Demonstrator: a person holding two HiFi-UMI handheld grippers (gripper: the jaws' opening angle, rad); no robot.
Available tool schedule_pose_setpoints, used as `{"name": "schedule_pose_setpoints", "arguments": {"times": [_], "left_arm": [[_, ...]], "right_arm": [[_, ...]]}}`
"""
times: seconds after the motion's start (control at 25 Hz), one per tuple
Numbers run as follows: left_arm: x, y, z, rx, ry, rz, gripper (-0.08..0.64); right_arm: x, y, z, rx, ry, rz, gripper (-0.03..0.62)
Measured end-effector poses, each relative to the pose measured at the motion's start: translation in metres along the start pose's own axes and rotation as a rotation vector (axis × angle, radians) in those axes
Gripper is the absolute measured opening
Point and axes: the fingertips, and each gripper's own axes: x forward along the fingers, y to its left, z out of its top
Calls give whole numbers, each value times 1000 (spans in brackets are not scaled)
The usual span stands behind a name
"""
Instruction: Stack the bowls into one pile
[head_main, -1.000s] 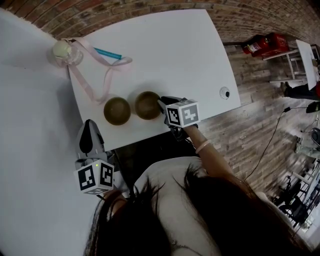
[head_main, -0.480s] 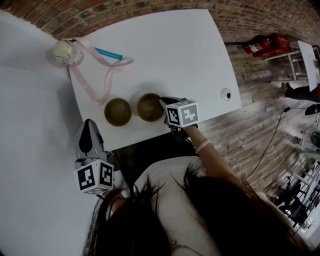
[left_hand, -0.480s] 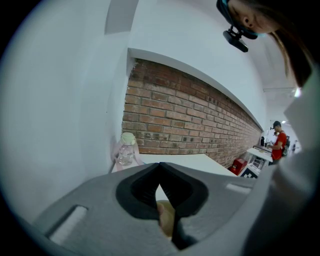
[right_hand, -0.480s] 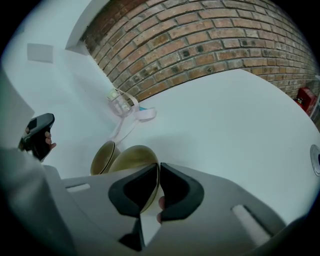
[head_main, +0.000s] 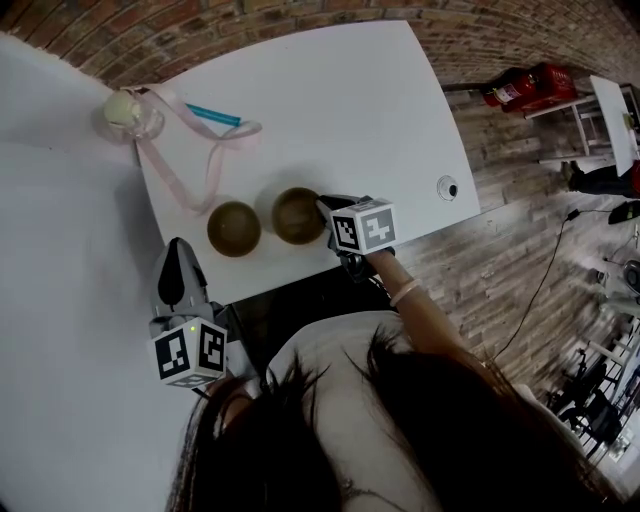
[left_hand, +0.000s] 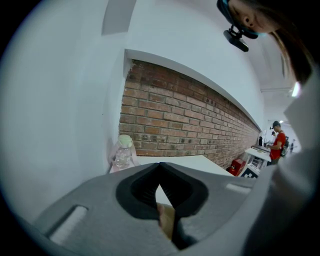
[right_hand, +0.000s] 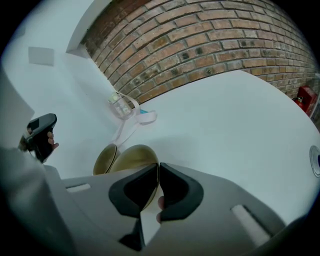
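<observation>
1. Left gripper (head_main: 177, 262): held low at the person's left, off the near edge of the surface (head_main: 340, 110). In the left gripper view its fingers (left_hand: 145, 187) are pressed together at the tips, with nothing between them. This unit is idle.

2. Right gripper (head_main: 322, 207): positioned at the near-right rim of the right bowl (head_main: 295, 215). The right gripper view shows the fingers (right_hand: 176, 187) at a narrow setting, clamped on the wall of this bowl, with the rim passing between the pads.

3. Change over the last second: very little. The right gripper stays on the rim, and both bowls sit in much the same places on the surface. The right bowl appears not yet raised. Judgement: the grasp is made and the lift has not begun, so stacking is at its first step.

4. Left bowl (head_main: 233, 228): just beside the right bowl, upright and empty. It is the probable base of the pile.

5. Far left corner: a clear bottle (head_main: 125, 108) with a pink strap (head_main: 190, 150), well apart from the bowls.
</observation>
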Motion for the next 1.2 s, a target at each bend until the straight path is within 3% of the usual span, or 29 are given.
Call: {"name": "schedule_pose_setpoints", "arguments": {"times": [1.2], "left_arm": [[-32,-8,27,10,-101,27,0]], "right_arm": [[-29,24,36,-45,-81,89,20]]}}
